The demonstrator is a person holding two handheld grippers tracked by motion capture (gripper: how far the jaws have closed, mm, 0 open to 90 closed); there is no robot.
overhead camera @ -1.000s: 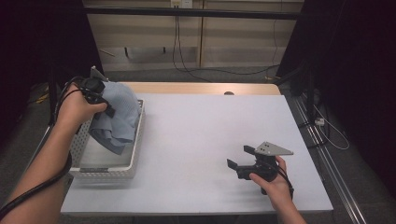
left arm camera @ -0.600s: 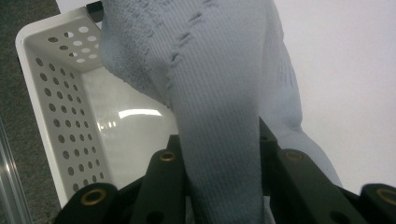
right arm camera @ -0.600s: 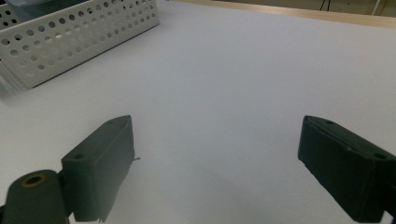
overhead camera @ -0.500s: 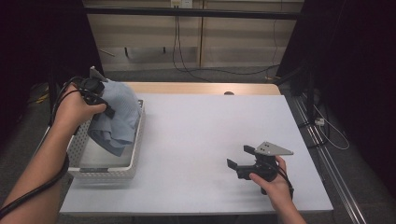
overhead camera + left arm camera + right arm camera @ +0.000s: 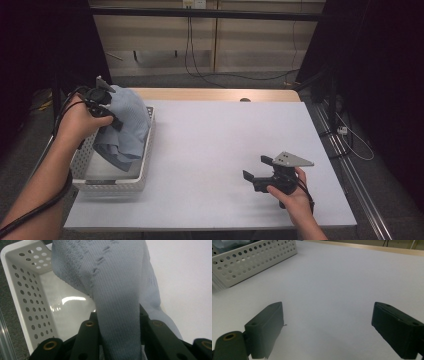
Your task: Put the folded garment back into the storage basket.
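My left tool (image 5: 114, 121) clenched on cloth (image 5: 127, 125) over basket (image 5: 110, 186), 9 o'clock | right tool (image 5: 254, 170) released, 5 o'clock | risk: hem, probably still inside, snags rim, tips basket.

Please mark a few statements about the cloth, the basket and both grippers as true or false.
1. The left gripper is shut on the blue cloth. True.
2. The cloth lies flat on the table. False: it is held up, hanging over the white basket.
3. The right gripper holds nothing and its fingers stand apart. True.
4. The basket has solid walls. False: its walls are full of round holes.
5. The right gripper is inside the basket. False: it rests low over the bare table, well away from the basket.
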